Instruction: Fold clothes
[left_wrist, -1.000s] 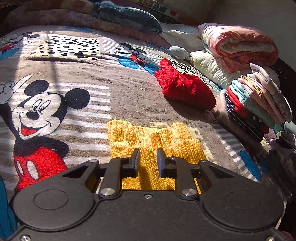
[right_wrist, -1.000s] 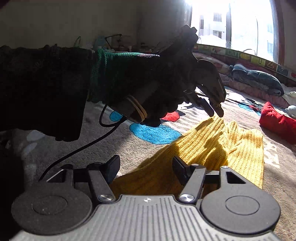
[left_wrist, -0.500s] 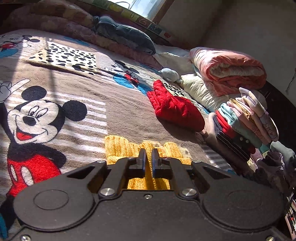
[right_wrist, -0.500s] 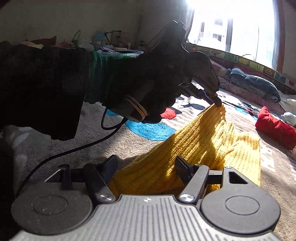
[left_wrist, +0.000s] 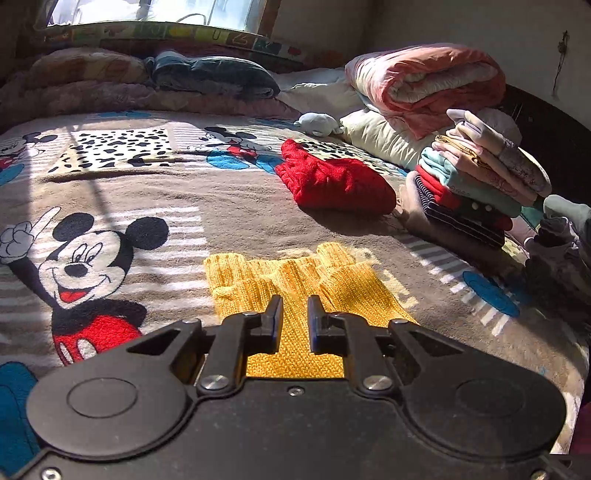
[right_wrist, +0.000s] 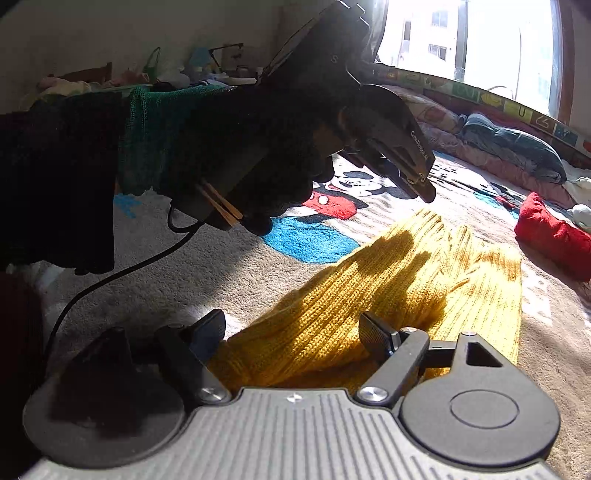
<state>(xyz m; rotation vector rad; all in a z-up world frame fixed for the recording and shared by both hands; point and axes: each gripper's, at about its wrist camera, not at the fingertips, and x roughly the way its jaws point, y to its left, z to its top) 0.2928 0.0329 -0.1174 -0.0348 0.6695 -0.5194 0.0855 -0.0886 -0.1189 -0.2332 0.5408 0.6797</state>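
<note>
Left tongs (left_wrist: 294, 319) reopened to a narrow gap since half a second ago, empty, above yellow ribbed-knit sweater (left_wrist: 295, 284), dropped back onto fleecy cartoon-mouse bed blanket (left_wrist: 229, 206). Right tongs (right_wrist: 291, 328) spread wide, empty, over sweater's rumpled near edge. Folded red knit (left_wrist: 332, 181), stacked clothes (left_wrist: 480, 184) beyond.

I note a bed under a cartoon-mouse blanket (left_wrist: 229, 199) in strong sunlight. A bright window (right_wrist: 480, 40) stands behind it, plain pale walls (left_wrist: 461, 26) around. A cluttered table (right_wrist: 207, 74) stands against the far wall.
</note>
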